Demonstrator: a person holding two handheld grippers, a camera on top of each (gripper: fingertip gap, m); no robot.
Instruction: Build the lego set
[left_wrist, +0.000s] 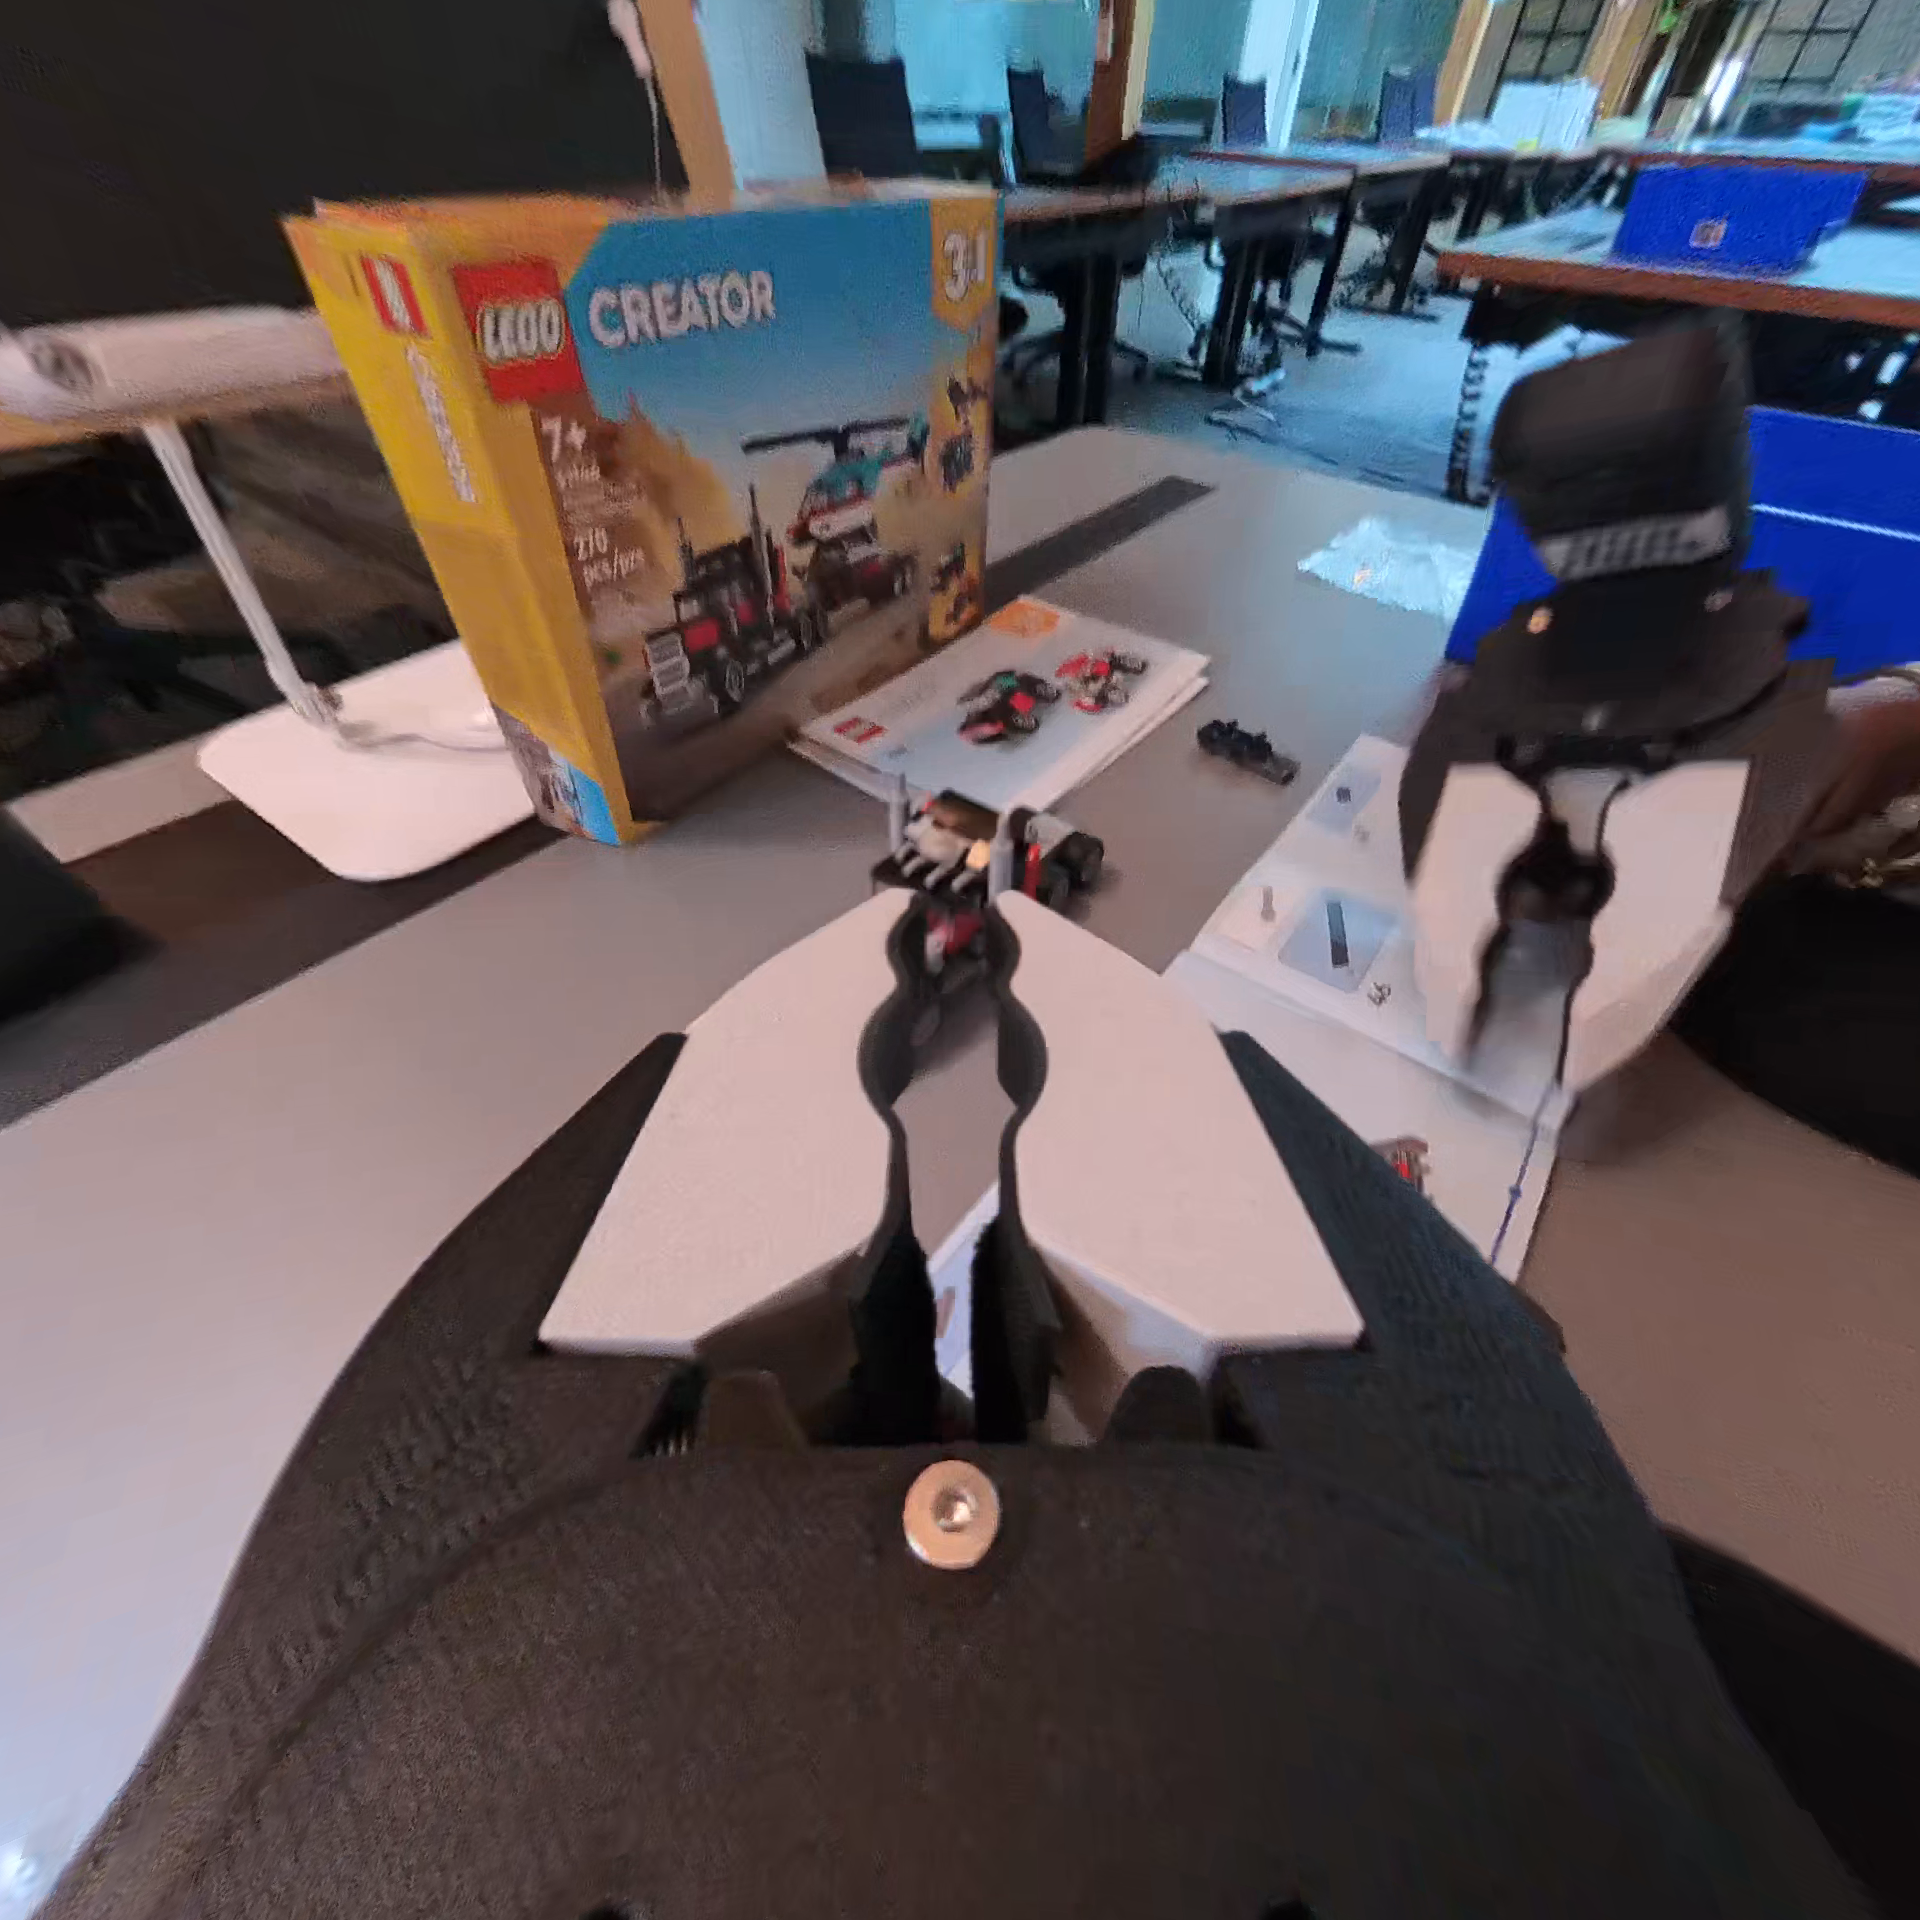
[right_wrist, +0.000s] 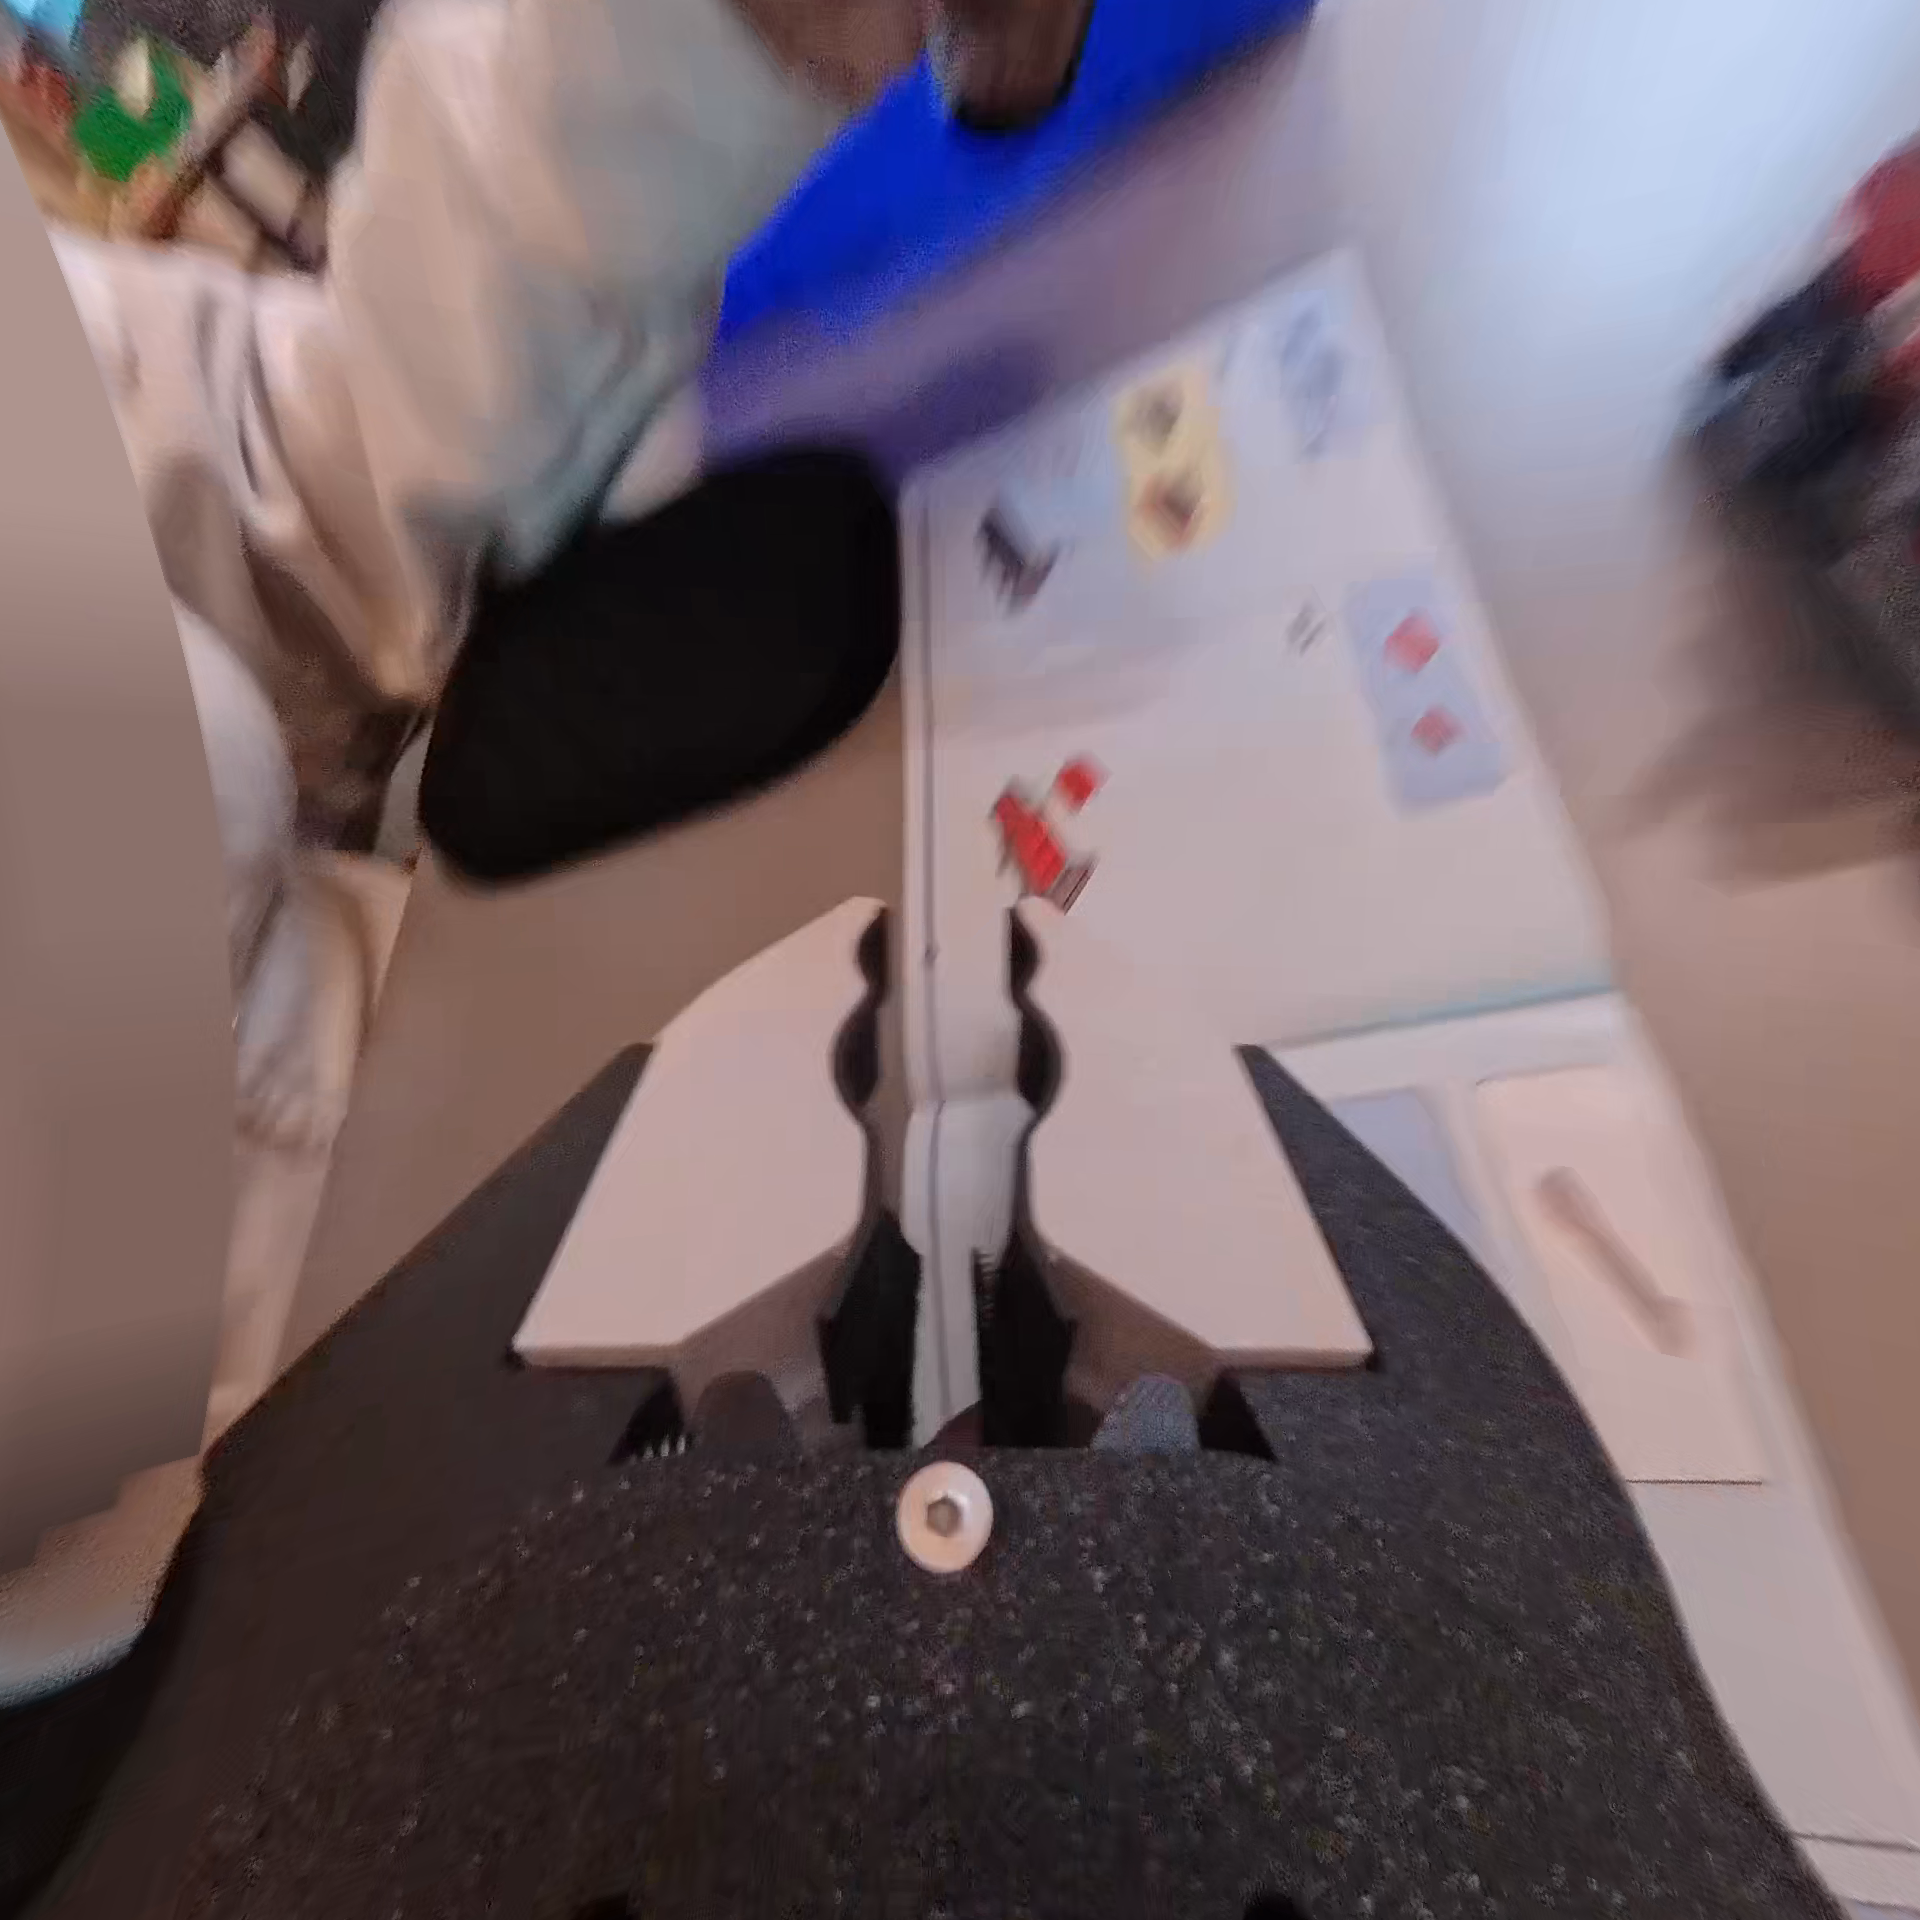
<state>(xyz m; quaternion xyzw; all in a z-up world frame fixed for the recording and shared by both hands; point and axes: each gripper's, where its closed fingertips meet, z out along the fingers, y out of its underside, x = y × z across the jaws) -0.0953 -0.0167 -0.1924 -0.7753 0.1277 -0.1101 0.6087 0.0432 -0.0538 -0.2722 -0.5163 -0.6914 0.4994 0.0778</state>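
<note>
Beside the open booklet (left_wrist: 1340, 935) edge, bare grey table (left_wrist: 364, 1091) spreads leftward.

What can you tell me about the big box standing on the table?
The box is cardboard, with a yellow side and a blue front picturing a black truck and a helicopter. It stands upright on the grey table, its top flaps a little open. A closed booklet lies by its right corner; whether they touch is unclear.

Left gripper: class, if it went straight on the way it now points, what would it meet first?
Probably the partly built truck model, just beyond the left gripper; depth is unclear.
</note>
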